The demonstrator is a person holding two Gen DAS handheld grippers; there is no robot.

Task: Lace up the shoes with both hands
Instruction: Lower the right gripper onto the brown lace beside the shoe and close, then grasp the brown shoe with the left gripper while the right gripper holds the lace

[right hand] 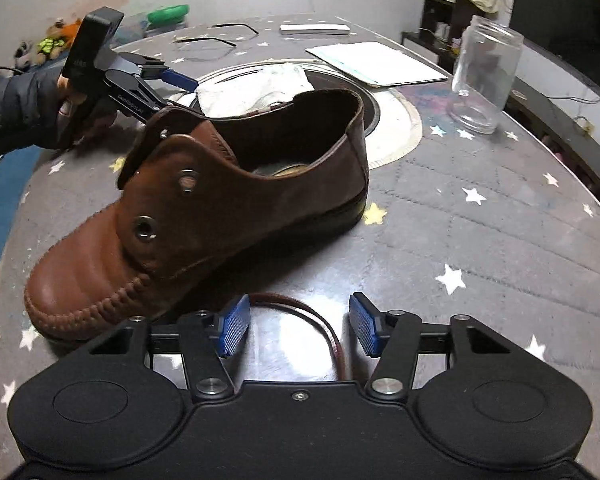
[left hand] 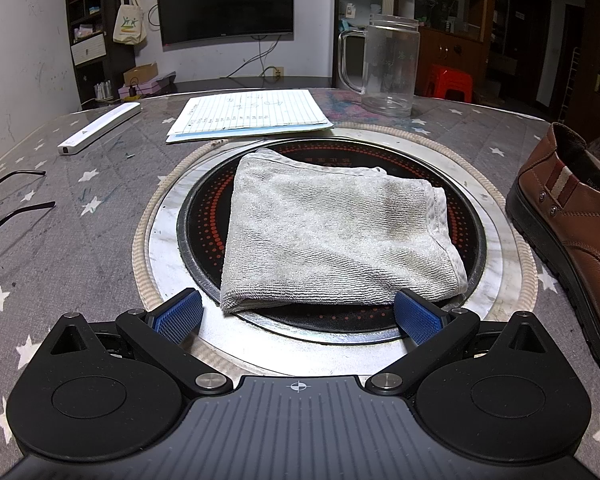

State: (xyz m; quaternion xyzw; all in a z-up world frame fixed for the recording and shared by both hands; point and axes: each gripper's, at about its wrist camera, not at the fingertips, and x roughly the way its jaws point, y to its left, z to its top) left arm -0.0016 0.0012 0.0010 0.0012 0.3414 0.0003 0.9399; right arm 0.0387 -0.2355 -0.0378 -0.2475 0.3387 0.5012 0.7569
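My right gripper (right hand: 296, 330) hangs just above the table (right hand: 480, 240) with its blue pads part-way apart and nothing pressed between them; the brown lace (right hand: 324, 322) curves across the tabletop in the gap between the fingers, lying loose, touched by neither pad as far as I can see. I read that as lining up for a pinch on the lace, so the next move calls for sinking a little and closing cleanly on it. Ahead and to the left of that gripper stands the brown shoe (right hand: 204, 208), upright on its sole, toe towards me, its two metal eyelets (right hand: 146, 229) facing the gripper and bare of any lace, so the lacing looks not yet begun. My left gripper (left hand: 298, 312) is spread wide and holds nothing, hovering low over the folded grey towel (left hand: 332, 240) on the round hob; the shoe sits well off to its right. In the right wrist view it stands just behind the shoe's tongue, probably placed there to steady the shoe or take the lace end once it comes through. A thin lace flat on a hard top could slip the pads.
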